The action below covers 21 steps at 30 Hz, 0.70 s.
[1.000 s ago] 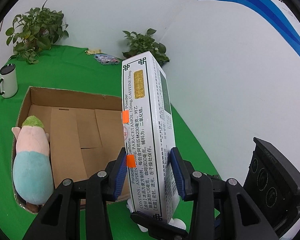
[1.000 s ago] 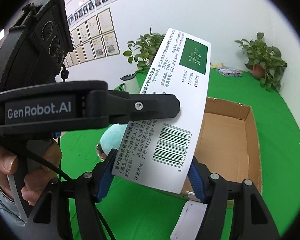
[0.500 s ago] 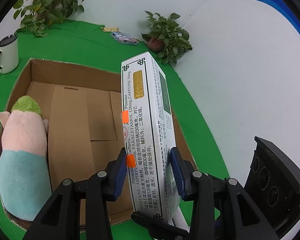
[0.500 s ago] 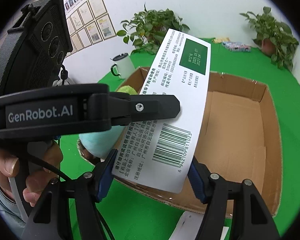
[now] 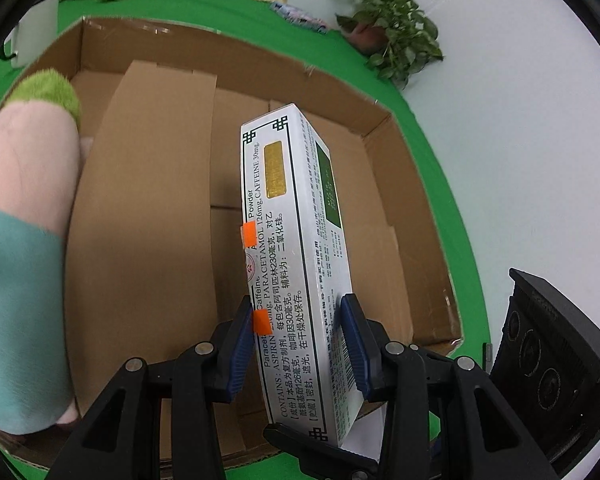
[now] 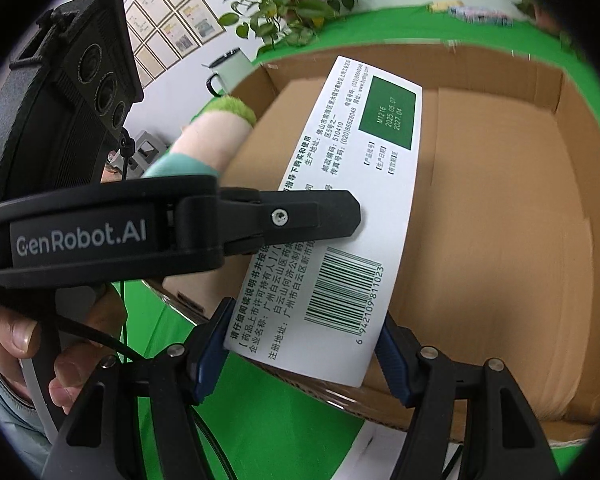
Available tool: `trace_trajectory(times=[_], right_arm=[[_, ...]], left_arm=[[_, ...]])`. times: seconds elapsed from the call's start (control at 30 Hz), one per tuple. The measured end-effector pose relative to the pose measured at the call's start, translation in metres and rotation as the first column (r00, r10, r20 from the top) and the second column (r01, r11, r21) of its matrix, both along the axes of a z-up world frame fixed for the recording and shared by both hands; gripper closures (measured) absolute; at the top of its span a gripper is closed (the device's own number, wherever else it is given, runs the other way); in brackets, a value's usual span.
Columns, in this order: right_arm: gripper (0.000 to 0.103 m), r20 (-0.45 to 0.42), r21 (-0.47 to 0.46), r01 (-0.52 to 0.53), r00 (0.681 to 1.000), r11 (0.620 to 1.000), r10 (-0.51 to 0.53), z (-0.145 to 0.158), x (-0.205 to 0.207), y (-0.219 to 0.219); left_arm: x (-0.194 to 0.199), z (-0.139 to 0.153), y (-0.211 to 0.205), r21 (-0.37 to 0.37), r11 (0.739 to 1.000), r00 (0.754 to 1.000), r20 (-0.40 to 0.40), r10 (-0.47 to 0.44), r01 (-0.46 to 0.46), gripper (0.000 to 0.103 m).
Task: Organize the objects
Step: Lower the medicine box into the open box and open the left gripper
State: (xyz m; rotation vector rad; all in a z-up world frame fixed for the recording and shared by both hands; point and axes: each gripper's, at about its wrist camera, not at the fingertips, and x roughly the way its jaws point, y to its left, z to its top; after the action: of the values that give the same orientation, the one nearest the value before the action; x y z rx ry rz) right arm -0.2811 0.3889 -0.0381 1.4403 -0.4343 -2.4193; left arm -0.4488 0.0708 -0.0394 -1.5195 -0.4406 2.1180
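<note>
A long white medicine box with green print is clamped by both grippers. My left gripper is shut on its narrow sides near the lower end. My right gripper is shut on the same box at the barcode end, across its broad face. The box hangs tilted above the open cardboard box, whose bare floor also shows in the right wrist view. A plush toy, pink, teal and green, lies along the carton's left side and shows partly in the right wrist view.
A white mug stands beyond the carton on the green cloth. Potted plants sit by the white wall. A small colourful packet lies at the back. A white flat object lies on the cloth below the carton's near edge.
Both grippers have carried the medicine box forward and down, from in front of the carton to over its inside. The carton and plush toy now fill the views.
</note>
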Motion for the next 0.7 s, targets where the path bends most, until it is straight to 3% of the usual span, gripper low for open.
trace_trajectory(times=[0.2, 0.33, 0.43, 0.53, 0.7], right_arm=[[0.038, 0.041, -0.048, -0.002, 0.999, 0.999, 0.003, -0.013, 0.003, 0.008], [0.038, 0.054, -0.05, -0.004, 0.998, 0.999, 0.007, -0.012, 0.001, 0.008], [0.038, 0.076, -0.026, 0.014, 0.997, 1.0, -0.012, -0.018, -0.002, 0.008], [0.036, 0.074, -0.035, 0.006, 0.997, 0.999, -0.004, -0.015, -0.003, 0.001], [0.027, 0.064, -0.001, 0.041, 0.997, 0.999, -0.041, -0.009, -0.002, -0.006]], left_arm=[[0.001, -0.016, 0.014, -0.034, 0.999, 1.0, 0.023, 0.007, -0.006, 0.062], [0.001, -0.005, 0.014, -0.034, 0.999, 1.0, 0.012, 0.018, -0.018, 0.062], [0.008, 0.018, 0.012, -0.027, 0.999, 0.998, -0.066, 0.015, -0.017, 0.054], [0.018, 0.036, 0.01, -0.085, 0.996, 0.992, -0.127, 0.02, -0.031, 0.053], [0.044, 0.047, -0.01, -0.1, 0.993, 0.98, -0.195, 0.047, -0.068, 0.053]])
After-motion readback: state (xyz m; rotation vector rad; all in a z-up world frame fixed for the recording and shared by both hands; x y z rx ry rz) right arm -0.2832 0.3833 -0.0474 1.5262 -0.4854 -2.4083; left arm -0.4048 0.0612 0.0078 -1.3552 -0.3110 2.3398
